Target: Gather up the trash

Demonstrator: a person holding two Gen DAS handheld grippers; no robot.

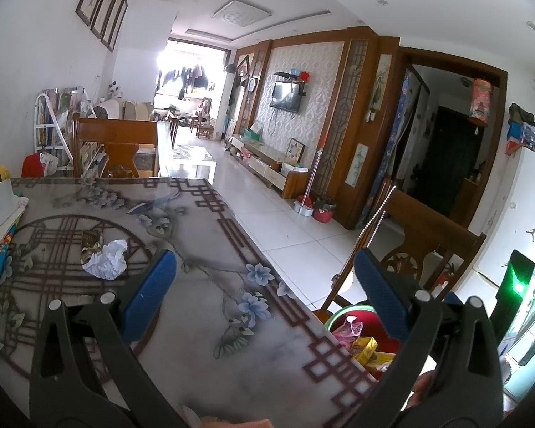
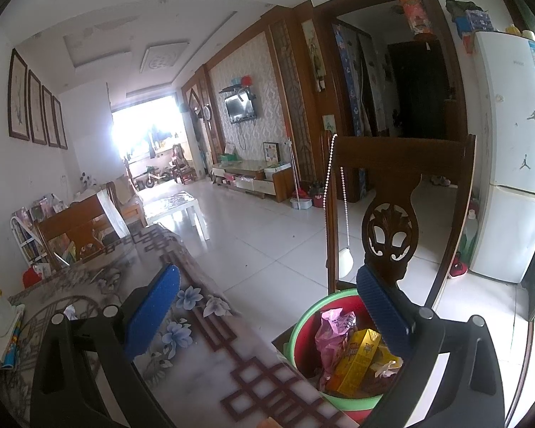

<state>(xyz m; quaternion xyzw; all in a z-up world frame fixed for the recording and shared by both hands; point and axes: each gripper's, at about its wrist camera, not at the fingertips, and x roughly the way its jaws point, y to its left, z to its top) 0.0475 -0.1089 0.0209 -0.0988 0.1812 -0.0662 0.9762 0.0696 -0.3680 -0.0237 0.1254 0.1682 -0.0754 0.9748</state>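
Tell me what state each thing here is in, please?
Left hand-held gripper: open, empty.
Right hand-held gripper: open, empty.
Crumpled paper: lying on the table.
Wrapper: crumpled, touching the paper.
Bin: beside the table, holding trash.
Yellow box: in the bin.

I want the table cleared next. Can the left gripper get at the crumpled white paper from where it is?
Probably yes. The left gripper is open and empty, and the crumpled white paper lies on bare table just ahead to its left, with only a small brown wrapper beside it.
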